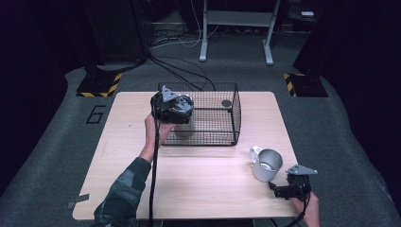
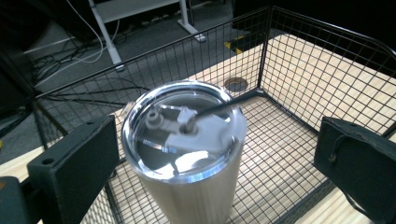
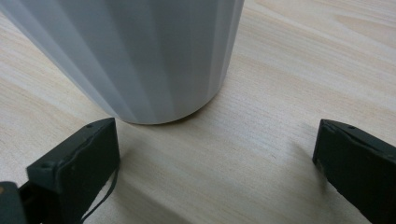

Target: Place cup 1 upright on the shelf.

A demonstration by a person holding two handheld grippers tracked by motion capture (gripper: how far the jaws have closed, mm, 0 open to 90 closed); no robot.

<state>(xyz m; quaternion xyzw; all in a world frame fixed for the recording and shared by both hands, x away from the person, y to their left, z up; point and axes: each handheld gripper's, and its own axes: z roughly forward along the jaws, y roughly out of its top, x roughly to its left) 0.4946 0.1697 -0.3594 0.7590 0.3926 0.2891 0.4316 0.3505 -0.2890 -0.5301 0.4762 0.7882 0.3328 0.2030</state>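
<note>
A steel tumbler (image 2: 189, 158) with a clear lid stands inside the black wire basket (image 1: 222, 124), near its front left corner. My left gripper (image 1: 171, 108) hovers over the tumbler (image 1: 183, 126), open, with its jaws wide on either side of the lid and apart from it. A grey mug (image 1: 266, 164) with a white handle stands on the table at the right front. My right gripper (image 1: 287, 190) rests low on the table just in front of the mug (image 3: 135, 56), open, with nothing between its jaws.
A small dark round object (image 1: 226, 103) lies in the basket's far right corner. The wooden table (image 1: 198, 184) has bare room in its middle and front. Cables and desk legs (image 1: 204, 42) lie on the floor beyond.
</note>
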